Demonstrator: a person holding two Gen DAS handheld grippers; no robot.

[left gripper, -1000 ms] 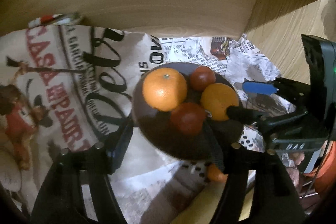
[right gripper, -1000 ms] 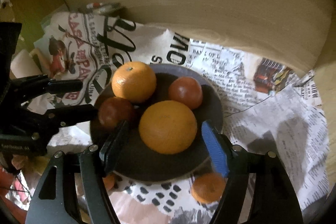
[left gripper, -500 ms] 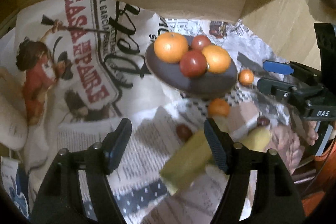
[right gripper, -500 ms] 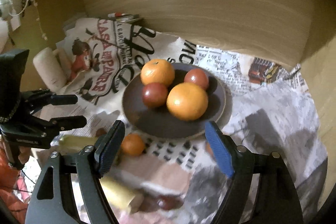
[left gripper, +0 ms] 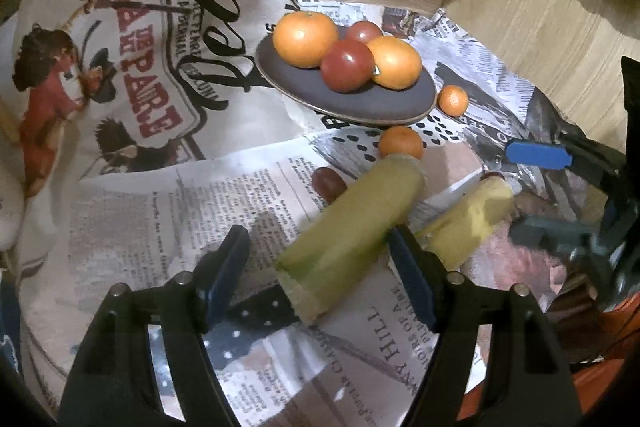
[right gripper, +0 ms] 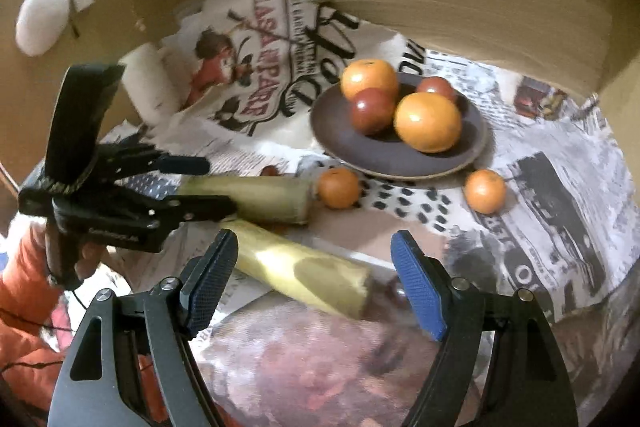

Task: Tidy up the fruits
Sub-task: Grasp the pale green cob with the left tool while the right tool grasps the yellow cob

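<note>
dark glazed plate point(right gripper: 384, 159) sits on newspaper-covered surface point(left gripper: 168, 211) with two oranges and two red fruits already on it, the landmark for everything else. just off the plate's near rim lie two small tangerines, one point(right gripper: 339, 187) at its near-left edge and one point(right gripper: 485, 191) at its near-right edge. nearer the cameras than the plate lie two pale yellow-green stalks: one stalk point(left gripper: 352, 231) touches the left tangerine with its far end, the second stalk point(right gripper: 304, 277) lies closer still. a small dark red fruit point(left gripper: 329, 180) rests beside the first stalk, on the plate's near side.

the step in hand looks like the start of gathering the loose pieces, with the round fruit on the plate judged done. the left gripper point(left gripper: 316, 275) hangs low over the first stalk, jaws wide open and straddling its near end, holding nothing. the right gripper point(right gripper: 316, 283) points toward the plate, jaws equally wide and empty, the second stalk lying between them. the next move likely calls for lowering and closing across a stalk's width; it could roll.
</note>
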